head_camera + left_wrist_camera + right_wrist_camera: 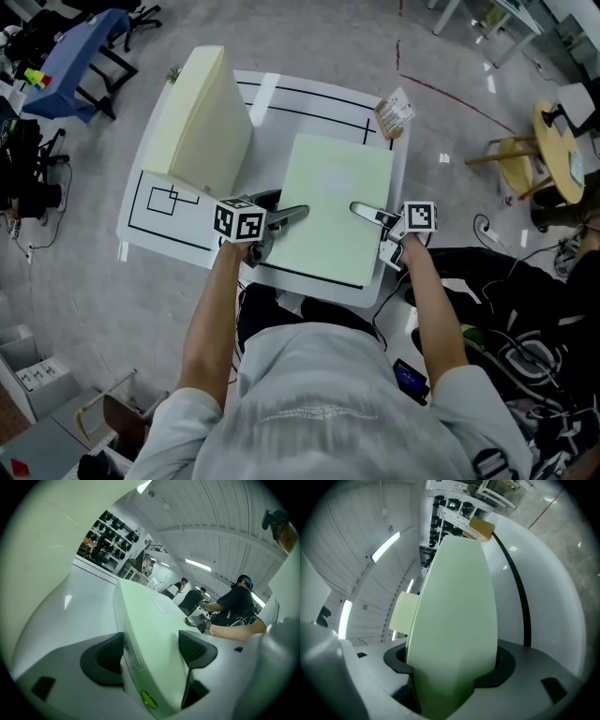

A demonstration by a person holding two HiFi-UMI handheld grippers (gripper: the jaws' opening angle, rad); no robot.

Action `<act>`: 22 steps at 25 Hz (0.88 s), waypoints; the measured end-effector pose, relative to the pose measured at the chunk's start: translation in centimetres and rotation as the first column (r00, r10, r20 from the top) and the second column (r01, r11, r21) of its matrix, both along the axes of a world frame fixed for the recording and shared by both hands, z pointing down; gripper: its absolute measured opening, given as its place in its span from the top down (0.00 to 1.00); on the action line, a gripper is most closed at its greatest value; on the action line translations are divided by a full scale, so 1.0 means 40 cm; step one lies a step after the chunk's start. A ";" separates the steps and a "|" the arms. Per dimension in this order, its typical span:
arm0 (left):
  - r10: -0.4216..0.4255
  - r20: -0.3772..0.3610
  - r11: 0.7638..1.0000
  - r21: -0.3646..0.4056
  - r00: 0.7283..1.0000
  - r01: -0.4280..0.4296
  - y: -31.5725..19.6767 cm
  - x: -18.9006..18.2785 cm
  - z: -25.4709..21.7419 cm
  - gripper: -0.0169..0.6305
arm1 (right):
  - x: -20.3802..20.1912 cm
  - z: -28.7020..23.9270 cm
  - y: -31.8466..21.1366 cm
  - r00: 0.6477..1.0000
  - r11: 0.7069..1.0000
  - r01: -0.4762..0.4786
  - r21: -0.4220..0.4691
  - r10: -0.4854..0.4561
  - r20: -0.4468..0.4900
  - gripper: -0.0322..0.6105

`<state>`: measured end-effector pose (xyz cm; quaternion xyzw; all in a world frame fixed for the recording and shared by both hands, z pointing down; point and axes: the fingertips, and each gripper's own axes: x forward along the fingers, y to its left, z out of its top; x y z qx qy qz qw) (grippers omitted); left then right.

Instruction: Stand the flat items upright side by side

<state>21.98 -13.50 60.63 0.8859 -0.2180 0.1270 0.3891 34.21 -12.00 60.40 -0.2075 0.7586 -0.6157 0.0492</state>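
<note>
Left gripper [292, 216] and right gripper [364, 210] clamp the board [330, 183] at 2 opposite edges; it looks light, stiff foam.

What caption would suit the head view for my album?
Left tool and right tool clasp a pale green folder on a white table beside an upright cream folder.

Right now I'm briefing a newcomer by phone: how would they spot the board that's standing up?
Look at the white table with black lines. On its far left part stands the cream board, a thick slab on edge. Unlike the green board mid-table, it is pale yellow and upright.
</note>
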 end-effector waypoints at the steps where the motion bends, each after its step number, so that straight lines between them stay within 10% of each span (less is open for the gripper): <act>1: 0.002 0.006 1.000 -0.006 1.000 -0.002 0.004 0.000 0.002 0.41 | 0.003 0.006 0.005 1.000 1.000 -0.021 -0.007 0.021 -0.001 0.41; 13: -0.105 -0.049 0.993 0.057 0.993 0.108 0.057 0.004 -0.085 0.39 | 0.029 -0.161 0.091 0.988 0.981 -0.148 0.125 0.152 -0.019 0.48; 22: -0.060 -0.061 0.989 0.129 0.996 0.068 0.141 -0.119 -0.166 0.41 | 0.075 -0.340 0.145 0.870 0.852 -0.323 0.411 0.438 -0.226 0.49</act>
